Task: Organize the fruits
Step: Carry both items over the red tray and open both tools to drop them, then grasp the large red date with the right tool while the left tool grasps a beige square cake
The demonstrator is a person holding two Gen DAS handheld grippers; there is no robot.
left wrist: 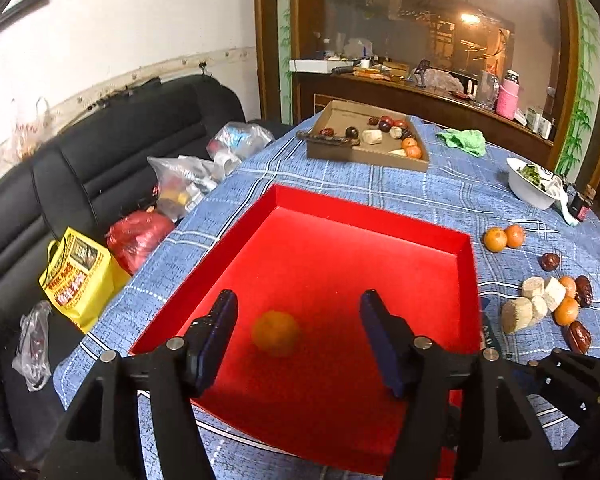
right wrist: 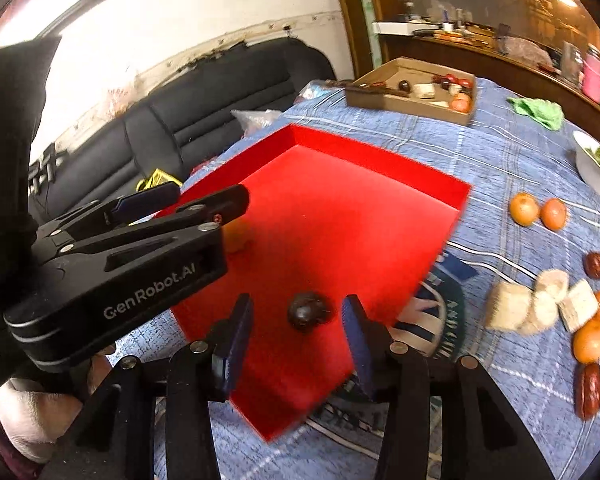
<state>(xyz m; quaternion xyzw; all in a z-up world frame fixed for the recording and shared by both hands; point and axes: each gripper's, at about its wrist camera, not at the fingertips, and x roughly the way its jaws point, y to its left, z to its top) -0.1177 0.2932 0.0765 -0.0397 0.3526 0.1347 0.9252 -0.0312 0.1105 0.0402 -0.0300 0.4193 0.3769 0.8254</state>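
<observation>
Left wrist view: a blurry orange fruit (left wrist: 276, 333) is seen in the red tray (left wrist: 364, 216), loose between the spread left tongs (left wrist: 296, 340).

Right wrist view: a dark round fruit (right wrist: 306, 312) is sat near the tray's (right wrist: 380, 160) near edge, untouched between the parted right tongs (right wrist: 298, 340); more fruit is left on the worktop (right wrist: 500, 152) at right.

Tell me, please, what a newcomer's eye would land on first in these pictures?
The bright red tray in the middle of the blue checked tablecloth dominates both views. Inside it lie an orange fruit between the open left gripper and a dark round fruit between the open right gripper. More fruit lies loose to the tray's right.
</observation>
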